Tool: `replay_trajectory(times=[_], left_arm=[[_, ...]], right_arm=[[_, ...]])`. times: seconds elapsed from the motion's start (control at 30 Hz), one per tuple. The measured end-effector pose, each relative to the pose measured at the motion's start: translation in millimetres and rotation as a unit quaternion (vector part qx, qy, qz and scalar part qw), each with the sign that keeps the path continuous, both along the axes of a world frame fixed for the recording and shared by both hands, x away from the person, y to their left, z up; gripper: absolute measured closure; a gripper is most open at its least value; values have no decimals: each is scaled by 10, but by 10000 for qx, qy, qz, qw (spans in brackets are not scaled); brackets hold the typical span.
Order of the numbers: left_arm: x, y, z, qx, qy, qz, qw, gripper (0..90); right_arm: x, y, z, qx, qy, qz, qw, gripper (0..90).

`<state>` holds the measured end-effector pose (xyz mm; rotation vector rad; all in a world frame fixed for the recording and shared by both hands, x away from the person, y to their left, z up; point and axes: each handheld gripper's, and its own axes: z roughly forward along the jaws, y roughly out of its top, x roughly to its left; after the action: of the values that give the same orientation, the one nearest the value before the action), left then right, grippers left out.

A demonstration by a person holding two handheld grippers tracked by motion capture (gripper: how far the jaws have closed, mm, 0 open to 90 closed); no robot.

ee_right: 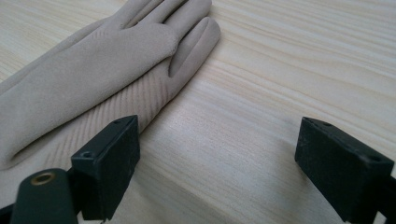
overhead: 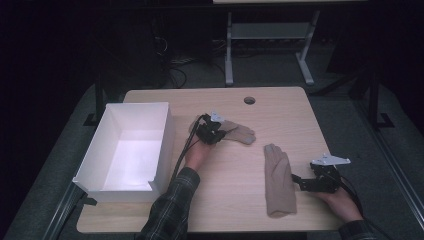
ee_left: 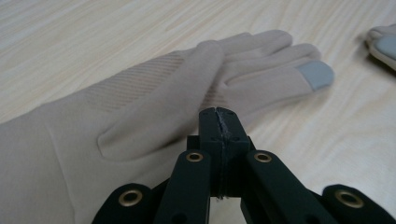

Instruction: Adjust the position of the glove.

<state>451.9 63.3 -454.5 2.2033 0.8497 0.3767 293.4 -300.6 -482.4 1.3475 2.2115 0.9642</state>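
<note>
Two beige gloves lie flat on the wooden table. One glove rests near the middle, fingers pointing right, with a grey fingertip patch. My left gripper sits over its cuff end with the jaws pressed together; the fabric lies smooth beside and under the tips, and I see none pinched between them. The other glove lies lengthwise at the front right; its fingertip also appears in the left gripper view. My right gripper stands open just right of it, bare wood between the jaws.
A white open box stands at the table's left side. A round cable hole is at the table's far edge. Beyond the table are metal desk legs and cables on a dark floor.
</note>
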Motion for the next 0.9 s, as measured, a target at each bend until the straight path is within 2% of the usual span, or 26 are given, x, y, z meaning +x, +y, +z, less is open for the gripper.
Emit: replay_trajectory(times=[0.23,0.3,0.43,0.7,0.83,0.9], left_arm=[[124,-35,-84,94,52,2,9999,895],[141,-48,-106,184,115,-62,9997,895],[127,-58,-119,186,165,-140,9996,897],[-59,-92,-112,175,256,-324,9990,897],[-170,-87,-119,94,291,-387,9988,897],[-236,-78,-125,-22,353,-364,9987,897]], right_arm=[[0,0,0,-1,-1,4,10000,138],[-1,1,0,0,0,13,10000,138],[-1,2,0,3,4,11,10000,138],[-1,1,0,-1,-2,17,10000,138],[-1,2,0,1,3,12,10000,138],[-2,2,0,1,3,13,10000,138]])
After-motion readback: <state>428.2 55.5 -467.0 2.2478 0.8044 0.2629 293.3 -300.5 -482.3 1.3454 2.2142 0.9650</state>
